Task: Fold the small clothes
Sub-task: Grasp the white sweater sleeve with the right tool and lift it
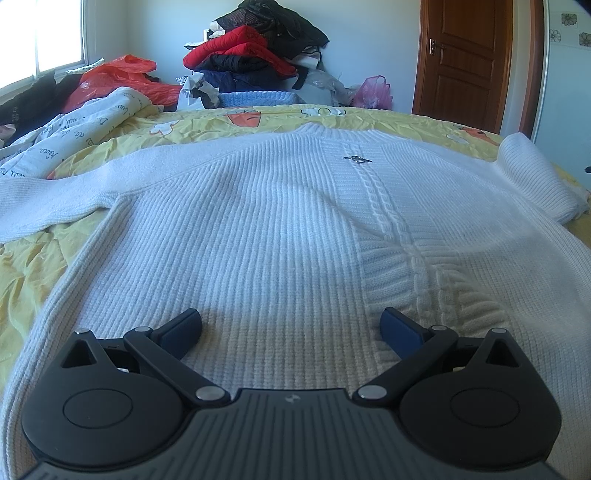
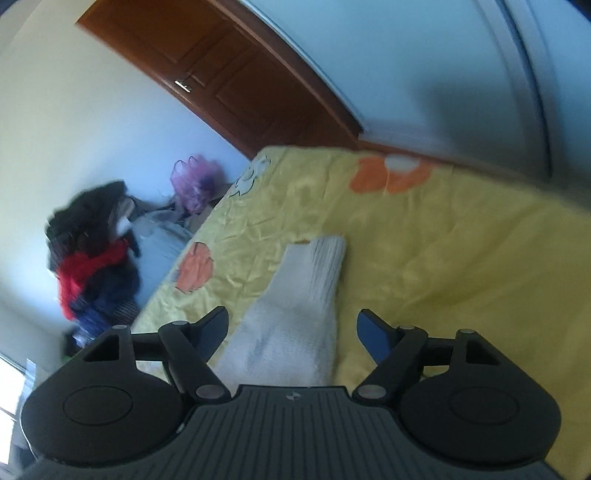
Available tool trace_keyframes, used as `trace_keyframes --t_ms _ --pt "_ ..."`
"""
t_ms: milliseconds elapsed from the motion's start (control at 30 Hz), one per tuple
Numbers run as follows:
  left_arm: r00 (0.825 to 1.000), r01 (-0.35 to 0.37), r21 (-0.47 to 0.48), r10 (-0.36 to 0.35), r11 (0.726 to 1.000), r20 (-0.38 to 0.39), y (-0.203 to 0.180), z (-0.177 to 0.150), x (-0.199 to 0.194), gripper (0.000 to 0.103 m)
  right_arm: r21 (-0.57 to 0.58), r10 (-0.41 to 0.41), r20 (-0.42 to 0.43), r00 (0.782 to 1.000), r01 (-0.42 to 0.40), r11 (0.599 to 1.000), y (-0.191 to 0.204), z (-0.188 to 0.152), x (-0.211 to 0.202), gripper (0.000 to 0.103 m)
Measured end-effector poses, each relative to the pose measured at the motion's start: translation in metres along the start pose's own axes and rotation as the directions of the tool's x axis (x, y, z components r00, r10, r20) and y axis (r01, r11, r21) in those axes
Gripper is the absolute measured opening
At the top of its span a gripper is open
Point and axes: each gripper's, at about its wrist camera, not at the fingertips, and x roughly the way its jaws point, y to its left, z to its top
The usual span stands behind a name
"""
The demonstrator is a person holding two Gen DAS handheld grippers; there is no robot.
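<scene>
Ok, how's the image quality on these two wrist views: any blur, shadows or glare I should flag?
Left wrist view: sharp, with the knit ribs of the white sweater clear; a soft shadow crosses its middle; the window is blown out; fisheye bends the door. Right wrist view: tilted and motion-blurred, smearing the clothes pile and sleeve; only the right claw stays crisp.

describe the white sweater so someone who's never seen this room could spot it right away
Start at the bed with the yellow sheet printed with orange shapes. The white sweater lies spread flat across it, sleeves out to both sides, right in front of the open left gripper. Unlike the dark and red clothes pile by the far wall, it is ribbed knit with a cable braid down the front.
</scene>
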Motion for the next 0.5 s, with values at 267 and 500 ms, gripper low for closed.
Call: trace_keyframes --t_ms 267,500 --pt "1.000 0.000 -0.001 0.000 1.000 0.001 0.000 0.000 0.000 0.103 0.003 -0.017 0.052 0.998 0.017 1.000 -0.005 -0.004 0.046 0.053" --pt "1.000 0.000 -0.001 0.000 1.000 0.001 0.000 0.000 0.000 0.103 -0.069 -0.054 0.071 0.996 0.059 0.996 0.012 -0.009 0.041 0.018"
